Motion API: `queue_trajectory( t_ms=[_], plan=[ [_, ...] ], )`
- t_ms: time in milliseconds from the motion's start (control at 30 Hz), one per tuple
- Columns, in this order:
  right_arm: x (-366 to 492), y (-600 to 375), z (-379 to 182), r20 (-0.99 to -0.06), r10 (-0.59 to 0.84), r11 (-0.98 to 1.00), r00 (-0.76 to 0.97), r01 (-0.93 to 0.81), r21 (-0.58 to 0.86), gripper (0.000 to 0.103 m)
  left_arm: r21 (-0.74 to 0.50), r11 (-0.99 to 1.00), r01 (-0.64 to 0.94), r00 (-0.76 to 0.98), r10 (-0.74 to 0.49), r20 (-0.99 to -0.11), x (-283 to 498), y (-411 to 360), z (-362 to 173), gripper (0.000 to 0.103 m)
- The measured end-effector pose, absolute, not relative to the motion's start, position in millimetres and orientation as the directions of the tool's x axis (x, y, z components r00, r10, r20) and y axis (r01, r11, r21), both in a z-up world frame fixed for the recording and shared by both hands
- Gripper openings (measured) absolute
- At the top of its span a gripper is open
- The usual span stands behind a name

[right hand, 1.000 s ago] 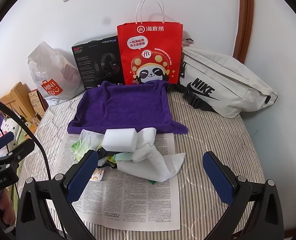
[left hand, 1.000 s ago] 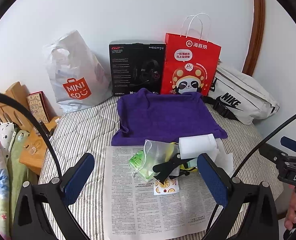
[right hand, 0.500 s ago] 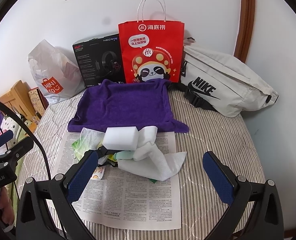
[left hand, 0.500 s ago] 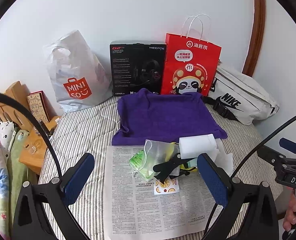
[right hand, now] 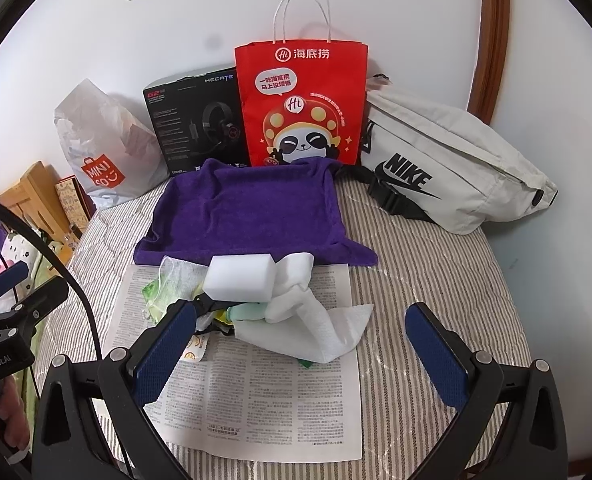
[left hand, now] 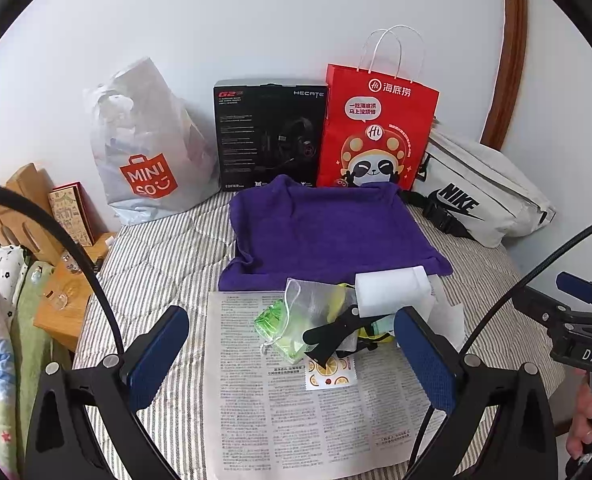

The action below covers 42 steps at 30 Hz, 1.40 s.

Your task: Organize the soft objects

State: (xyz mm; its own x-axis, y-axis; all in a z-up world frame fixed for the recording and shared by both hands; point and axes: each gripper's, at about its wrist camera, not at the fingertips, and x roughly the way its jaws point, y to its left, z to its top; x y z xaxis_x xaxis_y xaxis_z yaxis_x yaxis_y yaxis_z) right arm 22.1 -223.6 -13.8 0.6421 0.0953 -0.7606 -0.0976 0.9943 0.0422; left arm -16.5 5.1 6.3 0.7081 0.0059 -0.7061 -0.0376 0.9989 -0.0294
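A pile of small soft things lies on a newspaper (left hand: 296, 412) (right hand: 271, 400) on the striped bed. It holds a white sponge block (left hand: 392, 294) (right hand: 241, 280), a white cloth (right hand: 316, 328), a mesh pouch (left hand: 316, 308) with green contents, and a black strap (left hand: 332, 336). A purple towel (left hand: 324, 232) (right hand: 247, 216) lies spread behind the pile. My left gripper (left hand: 291, 360) is open and empty, in front of the pile. My right gripper (right hand: 300, 356) is open and empty, just before the white cloth.
Against the wall stand a Miniso plastic bag (left hand: 143, 148), a black headset box (left hand: 267, 136), a red paper bag (left hand: 376, 136) (right hand: 304, 104) and a white Nike bag (left hand: 484, 192) (right hand: 448, 168). A wooden shelf (left hand: 55, 240) is at the bed's left edge.
Both grippers have crept slightly forward toward the pile. Nothing on the bed has moved, and both grippers stay open.
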Motion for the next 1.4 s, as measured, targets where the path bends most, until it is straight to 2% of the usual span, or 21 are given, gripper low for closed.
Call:
queue_trajectory(
  t_ms=[367,567,833,1167,1233,1400],
  plan=[
    [33.8,-229.9,-31.6,-0.771,0.105,0.994,0.628,-0.1,0.054,0.103,-0.049,0.998,-0.031,0.667,-0.016,-0.745,7.0,19.9,-27.1,0.103],
    [44.6,-230.7,-52.0,-0.798,0.102,0.993,0.593,-0.106,0.049,0.103,-0.007,1.0,-0.019,0.638,0.007,-0.77,26.4,21.1,-61.3,0.103],
    [62.7,-234.0,-83.8,-0.839,0.083,0.994,0.537,-0.102,0.033,0.103,-0.012,0.999,0.031,0.594,-0.029,-0.804,61.9,16.1,-104.6,0.102],
    [78.5,-246.3,-125.9,-0.887,0.049,0.996,0.459,-0.085,0.011,0.103,-0.091,0.992,0.082,0.548,-0.121,-0.828,108.1,13.3,-151.7,0.102],
    [81.8,-248.8,-134.0,-0.896,0.044,0.997,0.442,-0.077,0.011,0.103,-0.115,0.99,0.087,0.546,-0.144,-0.826,113.4,13.9,-155.5,0.097],
    [89.3,-250.1,-148.5,-0.908,0.036,0.997,0.417,-0.07,0.007,0.103,-0.147,0.983,0.109,0.541,-0.183,-0.821,121.6,10.7,-165.6,0.055]
  ],
)
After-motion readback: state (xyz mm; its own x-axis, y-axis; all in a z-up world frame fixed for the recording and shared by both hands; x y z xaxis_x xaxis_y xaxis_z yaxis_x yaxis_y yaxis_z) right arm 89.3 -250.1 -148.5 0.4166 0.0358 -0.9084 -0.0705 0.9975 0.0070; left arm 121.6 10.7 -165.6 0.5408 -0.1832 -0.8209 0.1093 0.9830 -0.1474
